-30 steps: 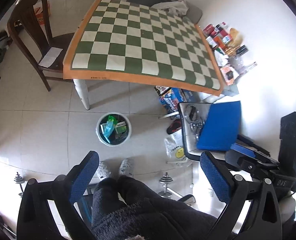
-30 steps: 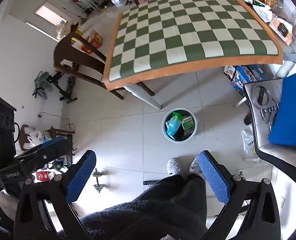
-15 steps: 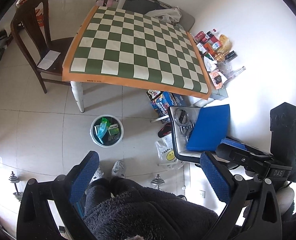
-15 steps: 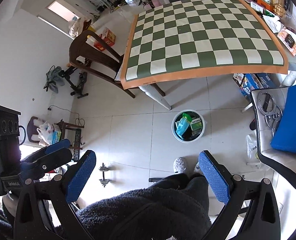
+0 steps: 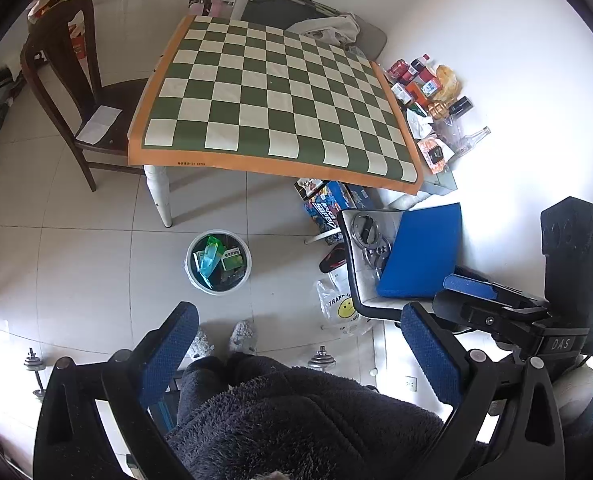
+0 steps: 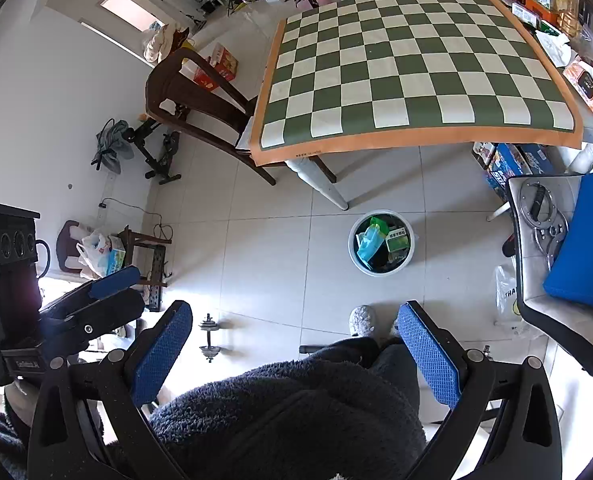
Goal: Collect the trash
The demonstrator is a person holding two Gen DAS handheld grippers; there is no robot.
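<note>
A white trash bin (image 5: 219,261) stands on the tiled floor by the table's white leg, holding green and teal wrappers and small boxes; it also shows in the right wrist view (image 6: 381,242). The table with the green-and-white checkered cloth (image 5: 272,104) is bare on the cloth. My left gripper (image 5: 296,344) is open and empty, held high above the floor over my legs. My right gripper (image 6: 292,340) is open and empty too, at the same height. Each gripper shows at the edge of the other's view.
A dark wooden chair (image 5: 76,92) with a paper on its seat stands left of the table. Bottles, packets and boxes (image 5: 428,96) crowd the table's right end. A chair with a blue cushion (image 5: 420,256), a plastic bag (image 5: 340,308) and dumbbells (image 6: 210,338) lie near my feet.
Both grippers have risen and pulled back from the bin, so the bin and table look smaller and farther. Both stayed open and empty.
</note>
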